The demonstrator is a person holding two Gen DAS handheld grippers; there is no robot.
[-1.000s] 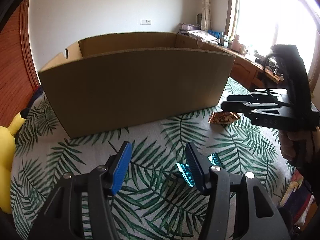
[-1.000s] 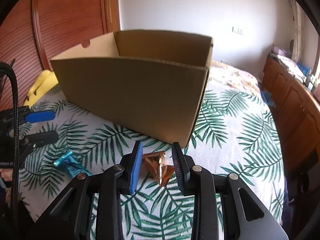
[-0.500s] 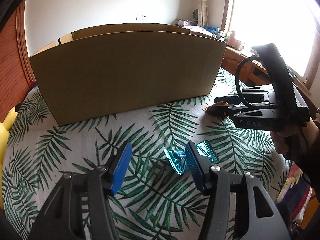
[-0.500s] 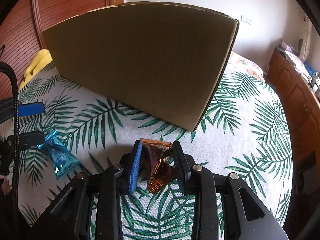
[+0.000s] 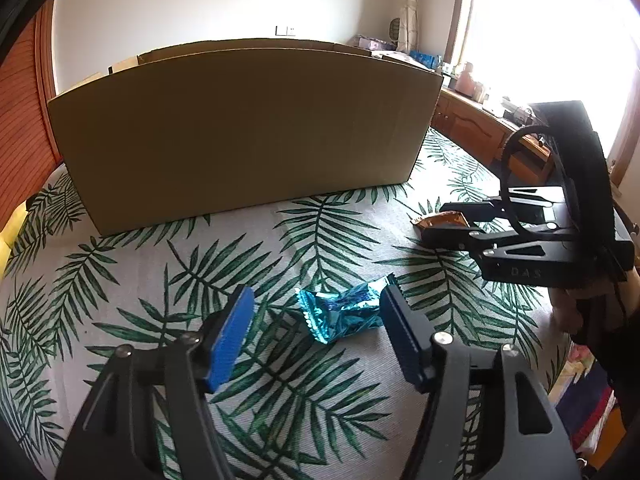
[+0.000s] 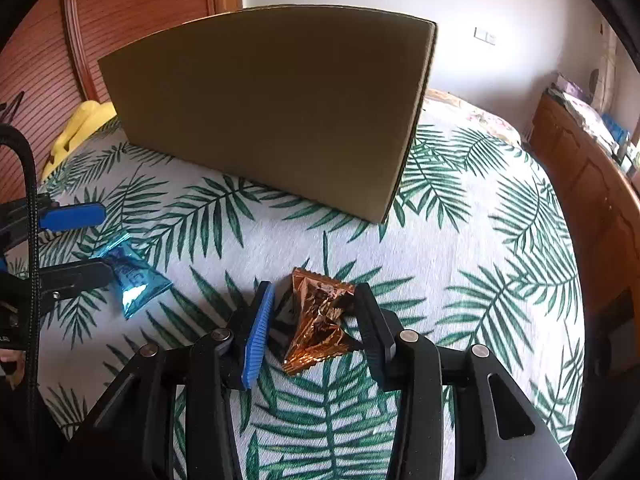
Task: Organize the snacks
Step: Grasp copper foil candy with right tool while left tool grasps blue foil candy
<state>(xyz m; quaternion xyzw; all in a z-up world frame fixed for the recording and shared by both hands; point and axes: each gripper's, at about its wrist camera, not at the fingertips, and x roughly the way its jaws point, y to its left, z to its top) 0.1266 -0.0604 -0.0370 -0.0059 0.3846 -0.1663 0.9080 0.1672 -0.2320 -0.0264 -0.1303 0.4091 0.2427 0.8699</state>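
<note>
1. snacks: blue foil packet [image 5: 342, 312] lies on the leaf-print bed cover [image 5: 160, 264] between the fingers of the left hand-held gripper [image 5: 316, 322], jaws opening, pads not pressing it.
2. copper foil packet [image 6: 318, 320] sits between the fingers of the right hand-held gripper [image 6: 314, 320], jaws opening too, nothing gripped.
3. step looks like pick-up; next, close on each packet.
4. beyond, cardboard box [image 5: 244, 132] stands on the bed, the likely drop spot; lift must clear its tall wall.
</note>
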